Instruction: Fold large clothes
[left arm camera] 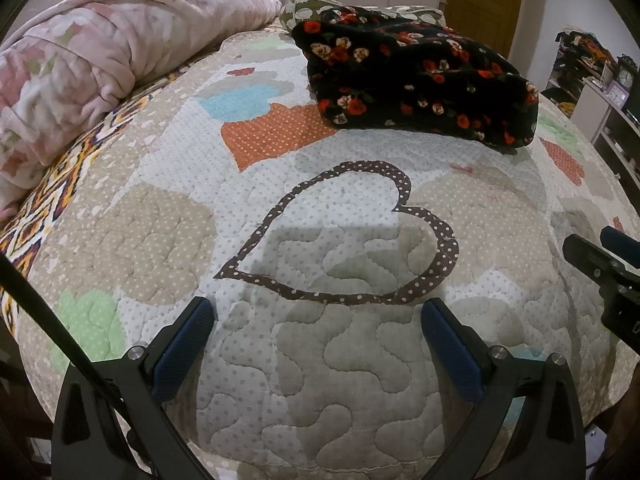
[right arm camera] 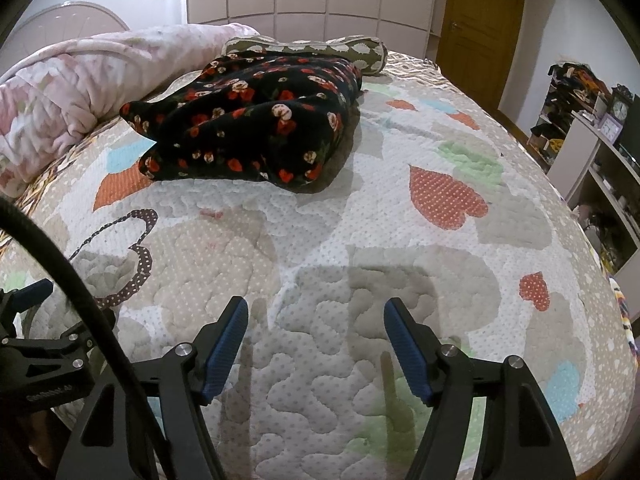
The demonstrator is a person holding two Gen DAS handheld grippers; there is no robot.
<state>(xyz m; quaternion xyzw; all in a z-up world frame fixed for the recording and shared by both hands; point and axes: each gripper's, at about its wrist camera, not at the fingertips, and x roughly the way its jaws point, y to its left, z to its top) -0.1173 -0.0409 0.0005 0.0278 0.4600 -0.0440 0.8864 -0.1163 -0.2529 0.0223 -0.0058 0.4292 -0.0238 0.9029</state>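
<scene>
Garment: a black floral garment (left arm camera: pixel 420 80) of thick, plush-looking cloth, lying bunched in a loose heap in the upper centre-right of the left wrist view and the upper centre-left of the right wrist view (right arm camera: pixel 248 124).
Position: it rests on the quilt (left arm camera: pixel 320 380), well apart from both grippers, with bare quilt between.
Handling (judged): soft and limp, with no stiffness; it should drape and sag when lifted. The bulk suggests moderate weight for cloth. The pile looks grippy rather than slippery. Not fragile.
Where to take hold (judged): the near edge of the heap, at the pointed corners that jut toward the lower left in the right wrist view; one corner per gripper would let it be spread flat first. Seams and hems are not discernible.
Left gripper (left arm camera: pixel 320 320): jaws spread wide, nothing between them, above a brown heart outline (left arm camera: pixel 348 236).
Right gripper (right arm camera: pixel 316 332): jaws apart and empty, over bare quilt.
Surroundings: a pink blanket (left arm camera: pixel 80 64) rolled at the upper left; an olive pillow (right arm camera: pixel 320 50) just behind the garment; a wooden door (right arm camera: pixel 480 32) and shelves (right arm camera: pixel 592 128) at the right.
</scene>
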